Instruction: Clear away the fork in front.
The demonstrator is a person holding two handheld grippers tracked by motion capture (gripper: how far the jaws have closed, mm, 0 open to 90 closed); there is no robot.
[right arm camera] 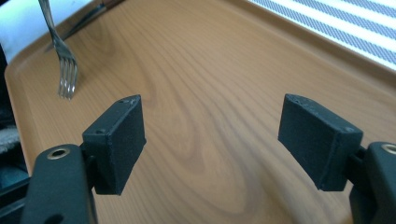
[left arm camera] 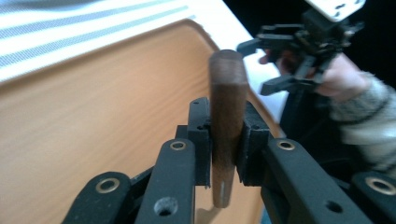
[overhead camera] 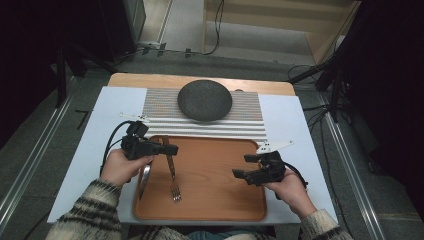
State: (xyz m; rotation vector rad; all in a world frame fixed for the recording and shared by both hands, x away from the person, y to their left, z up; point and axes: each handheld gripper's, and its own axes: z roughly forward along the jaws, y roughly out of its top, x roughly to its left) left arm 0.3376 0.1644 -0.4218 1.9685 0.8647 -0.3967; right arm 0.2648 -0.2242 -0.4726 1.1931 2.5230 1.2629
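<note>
Step in hand: judging by the frames, the fork (overhead camera: pixel 172 172) is being set down on the tray (overhead camera: pixel 220 200), or lifted off it; which one cannot be told.
Left gripper (overhead camera: pixel 167 150): pressed onto the fork's brown wooden handle (left arm camera: pixel 227 112), which stands upright between the pads (left arm camera: pixel 201 140) in the left gripper view.
Fork: hangs from that grip over the left part of the tray, prongs (overhead camera: pixel 175 194) down towards the person; whether the prongs touch the wood is unclear.
Right gripper (overhead camera: pixel 241 174): spread wide with nothing between its pads, low over the right part of the tray, well apart from the fork.
Spoon (overhead camera: pixel 144 177): lies along the tray's left edge, just beside the fork.
Plate (overhead camera: pixel 204 100): dark, round, on the striped mat (overhead camera: pixel 160 107) beyond the tray.
Doing it well: keep the pinch square on the handle so it does not swivel; move slowly and level, prongs clear of the spoon.
Risk: the smooth handle could slide through the pads if the hold loosens early.
Free hand: best kept to the right, out of the fork's path, ready to steady the tray.
</note>
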